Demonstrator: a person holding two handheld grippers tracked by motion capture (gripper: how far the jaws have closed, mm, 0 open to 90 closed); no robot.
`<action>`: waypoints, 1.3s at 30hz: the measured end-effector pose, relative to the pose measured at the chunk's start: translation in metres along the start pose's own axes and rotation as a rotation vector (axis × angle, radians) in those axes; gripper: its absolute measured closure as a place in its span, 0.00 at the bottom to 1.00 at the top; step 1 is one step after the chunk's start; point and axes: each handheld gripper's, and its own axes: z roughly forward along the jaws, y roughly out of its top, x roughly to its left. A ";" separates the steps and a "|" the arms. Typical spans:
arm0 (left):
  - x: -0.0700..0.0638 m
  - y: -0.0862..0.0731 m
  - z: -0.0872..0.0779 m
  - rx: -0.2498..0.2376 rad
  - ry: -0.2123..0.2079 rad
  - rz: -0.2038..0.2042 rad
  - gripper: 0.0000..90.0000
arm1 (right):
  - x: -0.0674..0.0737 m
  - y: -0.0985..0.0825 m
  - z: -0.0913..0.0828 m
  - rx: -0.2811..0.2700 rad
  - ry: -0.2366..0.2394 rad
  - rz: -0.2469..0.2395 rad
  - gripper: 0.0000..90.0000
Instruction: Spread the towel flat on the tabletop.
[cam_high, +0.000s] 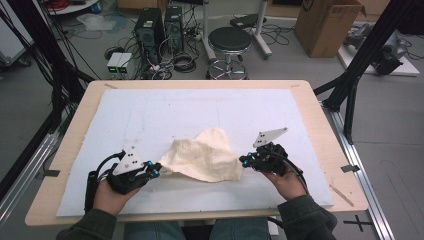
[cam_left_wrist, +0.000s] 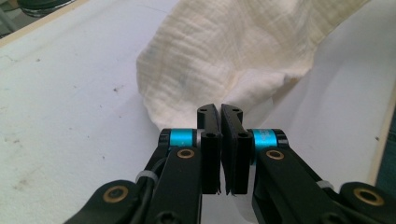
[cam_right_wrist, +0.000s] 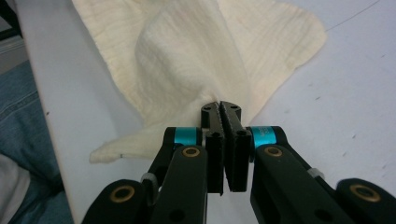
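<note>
Both my hands are working near the table's front edge: left gripper (cam_high: 156, 169) and right gripper (cam_high: 243, 161) are pinching opposite corners of the cream cloth (cam_high: 205, 157), lifting it off the white mat (cam_high: 150, 115); spreading or folding is yet undone, I reckon.

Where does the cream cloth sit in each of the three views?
High view: cream cloth at lower centre of the white mat, between the left gripper and right gripper.
Left gripper view: upper centre, pinched at the shut jaws.
Right gripper view: upper centre, pinched likewise.
Shared landmark: the white mat.
</note>
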 end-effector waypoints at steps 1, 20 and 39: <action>-0.002 -0.002 -0.001 0.003 -0.003 0.004 0.96 | 0.001 -0.002 0.000 0.002 0.008 0.000 0.98; -0.006 -0.015 -0.004 -0.027 -0.055 -0.022 0.72 | 0.014 -0.008 -0.007 -0.048 0.097 -0.029 0.74; 0.005 -0.007 0.047 0.026 -0.070 -0.028 0.68 | -0.012 0.014 0.025 -0.019 0.075 -0.042 0.72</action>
